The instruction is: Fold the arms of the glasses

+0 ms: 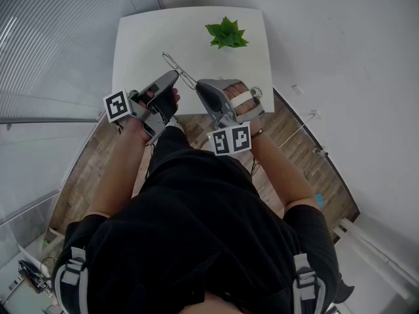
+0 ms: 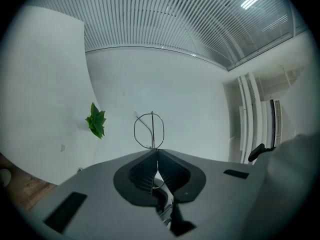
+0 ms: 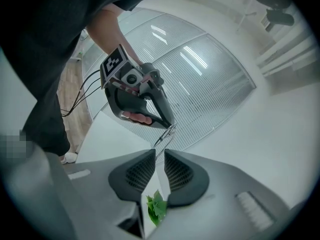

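Thin wire-framed glasses [image 1: 174,64] hang above the white table [image 1: 137,38]. My left gripper [image 1: 174,76] is shut on the frame. In the left gripper view one round lens rim [image 2: 149,130] stands up just past the closed jaws of the left gripper [image 2: 157,152]. My right gripper [image 1: 199,84] sits close beside it on the right. In the right gripper view a slim arm of the glasses [image 3: 167,134] runs from the left gripper [image 3: 142,101] down into the gap of the right gripper [image 3: 159,153]. Those jaws stand apart and the pads do not press the wire.
A small green plant [image 1: 226,34] sits at the table's far right, also seen as the plant [image 2: 96,120] and the plant [image 3: 156,208]. Wood floor [image 1: 294,149] lies below the table's near edge. Ribbed glass panels [image 1: 59,38] run along the left.
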`<state>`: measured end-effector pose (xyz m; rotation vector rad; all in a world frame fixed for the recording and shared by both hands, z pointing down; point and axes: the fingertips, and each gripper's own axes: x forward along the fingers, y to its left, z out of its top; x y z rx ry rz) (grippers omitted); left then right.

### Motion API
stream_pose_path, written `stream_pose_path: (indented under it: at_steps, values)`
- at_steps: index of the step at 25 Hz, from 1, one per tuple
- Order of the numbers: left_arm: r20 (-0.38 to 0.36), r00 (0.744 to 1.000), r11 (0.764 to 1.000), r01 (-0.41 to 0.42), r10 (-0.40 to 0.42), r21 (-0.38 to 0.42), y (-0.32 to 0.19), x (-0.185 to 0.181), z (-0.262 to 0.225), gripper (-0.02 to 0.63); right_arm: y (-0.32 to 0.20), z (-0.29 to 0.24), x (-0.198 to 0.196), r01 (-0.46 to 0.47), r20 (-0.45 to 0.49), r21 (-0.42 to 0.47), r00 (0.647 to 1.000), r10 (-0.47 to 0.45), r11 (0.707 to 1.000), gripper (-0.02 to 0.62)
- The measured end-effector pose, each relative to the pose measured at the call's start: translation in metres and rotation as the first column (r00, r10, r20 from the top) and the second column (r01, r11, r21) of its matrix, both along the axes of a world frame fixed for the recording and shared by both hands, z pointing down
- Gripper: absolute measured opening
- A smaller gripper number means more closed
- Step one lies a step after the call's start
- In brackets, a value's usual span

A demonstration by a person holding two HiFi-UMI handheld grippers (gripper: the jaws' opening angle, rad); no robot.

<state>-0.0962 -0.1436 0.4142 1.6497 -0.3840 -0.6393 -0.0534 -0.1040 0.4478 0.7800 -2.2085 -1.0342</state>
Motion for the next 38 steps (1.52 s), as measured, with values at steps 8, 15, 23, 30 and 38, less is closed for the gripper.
stream_pose_path:
  at_steps: [8,15,23,30,38]
  values:
    - [0.006,1.000,1.000,0.007,-0.007,-0.004,0.002,-0.003,0.002,0.011,0.003,0.001,-0.002,0.016,-0.045,0.020,0.999,-0.015,1.000,0.097]
    - [0.015,1.000,1.000,0.025,-0.025,-0.013,0.001,-0.009,0.007,0.011,0.005,0.000,0.001,0.026,-0.052,0.011,0.998,-0.025,1.000,0.123]
    - [0.024,0.999,0.999,0.045,-0.045,-0.017,-0.001,-0.015,0.010,0.011,0.008,-0.007,0.010,0.034,-0.006,0.003,0.999,-0.034,0.999,0.124]
    - [0.022,0.999,0.999,0.029,-0.029,-0.013,0.004,-0.014,0.010,0.011,-0.008,-0.025,0.029,-0.047,0.160,-0.069,0.985,0.058,0.997,0.087]
    - [0.019,1.000,1.000,-0.006,0.006,-0.016,0.013,-0.004,0.014,0.011,-0.027,-0.041,0.052,-0.094,0.358,-0.197,0.920,0.161,0.976,0.030]
